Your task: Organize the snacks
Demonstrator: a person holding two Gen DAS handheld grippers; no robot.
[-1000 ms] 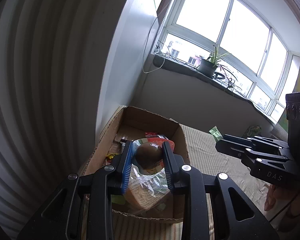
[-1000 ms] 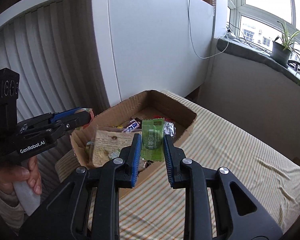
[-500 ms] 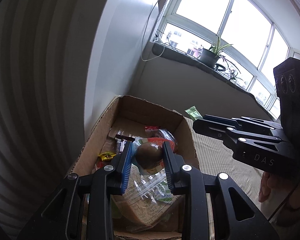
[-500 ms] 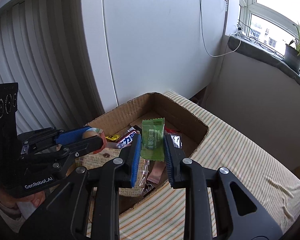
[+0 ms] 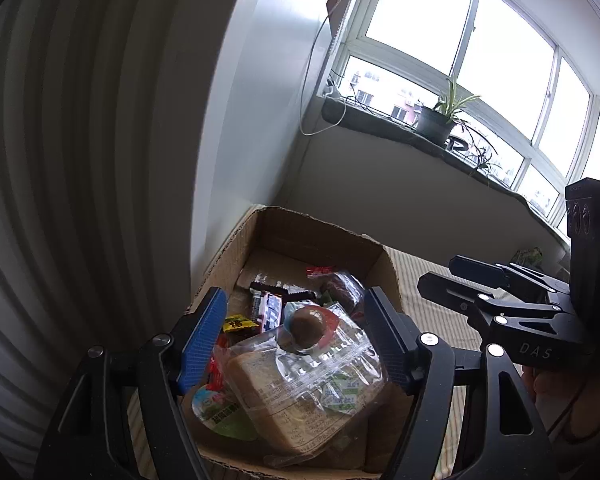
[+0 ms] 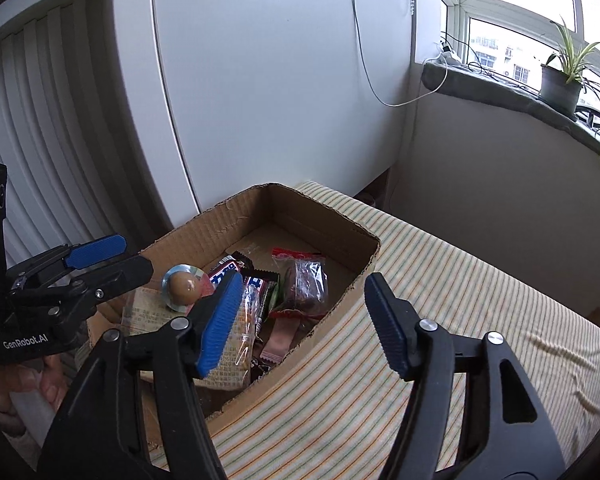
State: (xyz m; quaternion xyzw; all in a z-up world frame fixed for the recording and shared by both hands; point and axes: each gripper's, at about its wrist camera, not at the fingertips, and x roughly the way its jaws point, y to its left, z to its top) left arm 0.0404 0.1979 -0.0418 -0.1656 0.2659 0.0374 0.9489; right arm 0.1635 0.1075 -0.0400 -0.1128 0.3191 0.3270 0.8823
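A cardboard box [image 5: 312,224] [image 6: 228,220] holds several snack packets. My left gripper [image 5: 294,338] [image 6: 112,262] hovers over its near end, jaws opening and touching nothing. Below them a clear packet with a brown egg [image 5: 306,326] [image 6: 184,286] rests on a bagged bread slab [image 5: 300,384]. My right gripper [image 6: 302,320] [image 5: 452,280] hangs over the box's right wall, jaws opening with nothing between them. A chocolate bar [image 6: 224,270] and a red-topped packet [image 6: 304,280] lie deeper in the box. Only a green sliver [image 6: 275,296] shows between them.
The box stands on a striped cloth [image 6: 460,300] beside a white cabinet [image 6: 280,100] and ribbed blinds [image 5: 80,160]. A potted plant [image 6: 560,80] and cables sit on the far windowsill. A hand [image 5: 560,392] grips the right tool's handle.
Both grippers went from shut to wide open. The egg packet left the left jaws and lies on the bread bag. The green packet left the right jaws, which moved closer over the box.
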